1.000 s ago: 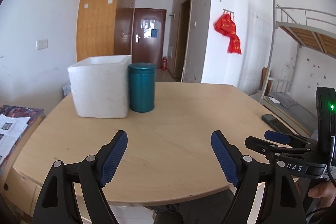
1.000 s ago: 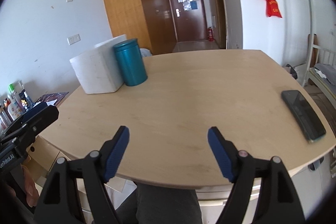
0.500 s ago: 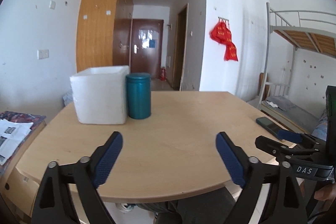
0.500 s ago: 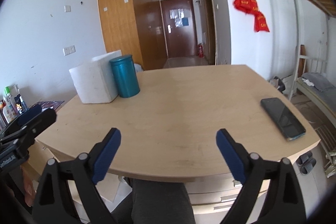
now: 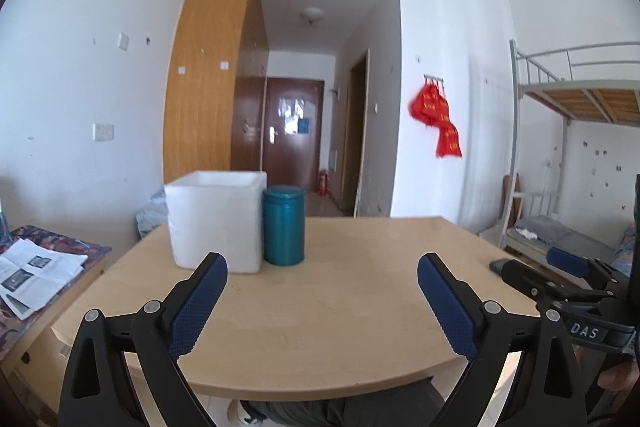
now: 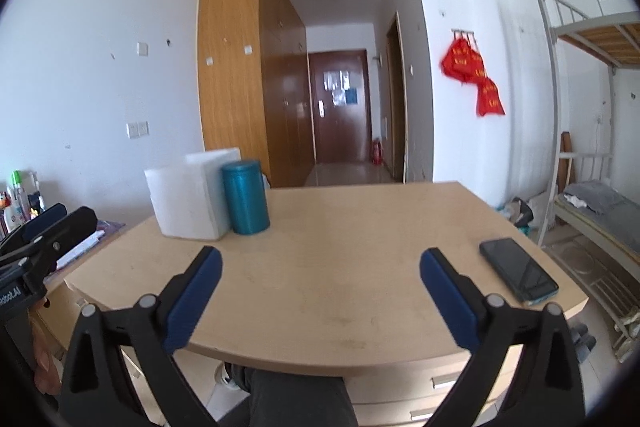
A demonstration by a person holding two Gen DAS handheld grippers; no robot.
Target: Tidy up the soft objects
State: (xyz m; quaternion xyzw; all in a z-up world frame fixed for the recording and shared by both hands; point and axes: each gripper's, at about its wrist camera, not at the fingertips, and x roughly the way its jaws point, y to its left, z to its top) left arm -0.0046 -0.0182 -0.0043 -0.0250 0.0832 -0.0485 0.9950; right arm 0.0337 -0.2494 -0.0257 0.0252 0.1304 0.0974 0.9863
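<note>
Left wrist view: wooden table in a white-walled room, bunk bed at 3 o'clock.
Foam box touches a teal tin at the table's 11 o'clock. Left gripper and right gripper are opening, nothing between their jaws; phone at 3 o'clock.

White walls surround a light wooden table. A tall wooden wardrobe stands far left beside a hallway ending in a dark door. A metal bunk bed stands right.
</note>
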